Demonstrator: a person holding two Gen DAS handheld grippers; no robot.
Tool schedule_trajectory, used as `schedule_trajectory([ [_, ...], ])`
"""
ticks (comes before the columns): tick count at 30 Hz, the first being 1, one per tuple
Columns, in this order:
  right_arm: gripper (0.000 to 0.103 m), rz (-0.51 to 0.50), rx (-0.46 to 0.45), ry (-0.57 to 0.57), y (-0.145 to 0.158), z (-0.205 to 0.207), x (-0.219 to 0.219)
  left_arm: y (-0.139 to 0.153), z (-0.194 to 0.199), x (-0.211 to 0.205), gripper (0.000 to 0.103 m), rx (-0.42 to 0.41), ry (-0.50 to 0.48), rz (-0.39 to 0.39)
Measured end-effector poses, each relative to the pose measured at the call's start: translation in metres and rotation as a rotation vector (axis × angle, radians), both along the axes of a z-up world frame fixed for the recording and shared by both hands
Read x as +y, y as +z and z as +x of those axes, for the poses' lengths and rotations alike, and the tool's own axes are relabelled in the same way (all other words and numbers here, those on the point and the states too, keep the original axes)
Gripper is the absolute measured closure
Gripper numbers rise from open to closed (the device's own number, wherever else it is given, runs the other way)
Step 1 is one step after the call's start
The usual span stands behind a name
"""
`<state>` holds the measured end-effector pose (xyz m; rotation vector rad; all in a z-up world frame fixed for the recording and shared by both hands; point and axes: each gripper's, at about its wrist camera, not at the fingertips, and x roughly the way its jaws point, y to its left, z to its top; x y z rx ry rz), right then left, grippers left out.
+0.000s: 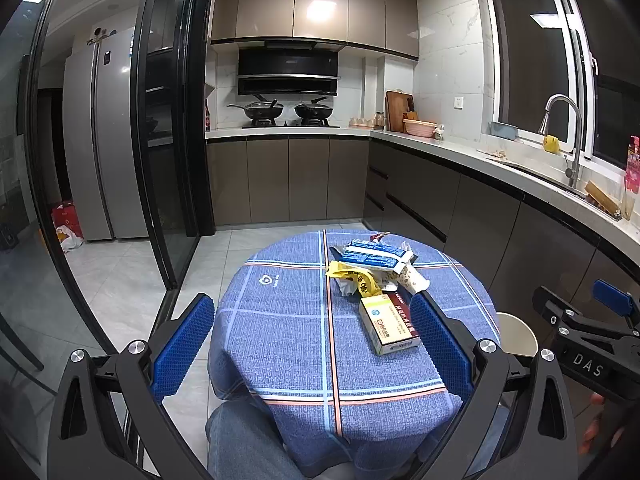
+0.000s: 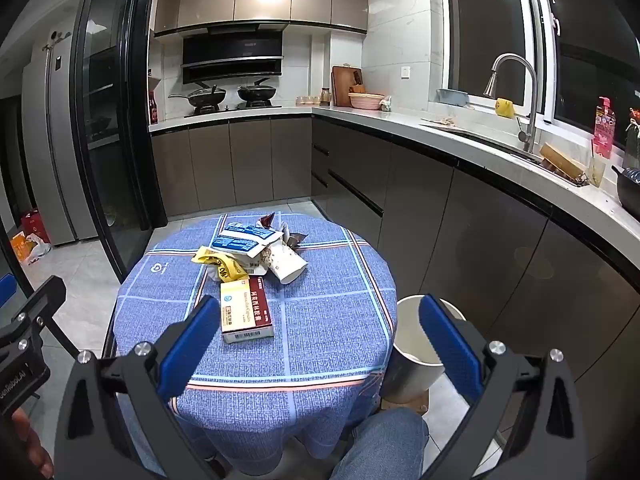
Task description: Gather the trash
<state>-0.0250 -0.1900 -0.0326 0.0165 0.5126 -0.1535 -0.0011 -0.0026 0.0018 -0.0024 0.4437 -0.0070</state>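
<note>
A small pile of trash lies on the round table under a blue checked cloth (image 1: 280, 340). Nearest me is a white, yellow and red medicine box (image 1: 388, 326) (image 2: 246, 308). Behind it lie a yellow wrapper (image 1: 356, 280) (image 2: 218, 264), a blue-and-white packet (image 1: 374, 256) (image 2: 244, 240) and a paper cup (image 1: 412, 280) (image 2: 286, 264) on its side. My left gripper (image 1: 312, 344) hangs open over the table's near half, short of the box. My right gripper (image 2: 320, 344) is open too, its left finger beside the box without touching it. A white bin (image 2: 412, 372) (image 1: 516, 334) stands right of the table.
A knee in jeans (image 2: 380, 440) sits under the table's near edge. Kitchen cabinets and a counter with a sink and tap (image 2: 516, 100) run along the right. A glass sliding door (image 1: 168, 160) and a fridge (image 1: 100, 140) stand to the left, with tiled floor between.
</note>
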Motion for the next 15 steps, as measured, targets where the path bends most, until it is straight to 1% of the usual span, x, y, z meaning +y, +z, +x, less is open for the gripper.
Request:
schedule_trajectory([
  [7,0.003,-0.003,-0.001,0.002,0.005,-0.001,-0.004,0.014,-0.004,-0.004,0.008,-0.005,-0.004,-0.006],
  [11,0.003,-0.002,-0.001,0.003,0.008,-0.001,-0.007,0.016,-0.004,-0.003,0.008,-0.009,-0.005,-0.01],
  [15,0.003,-0.002,-0.001,0.002,0.004,0.0,-0.002,0.015,-0.005,0.0,0.008,-0.012,-0.006,-0.014],
])
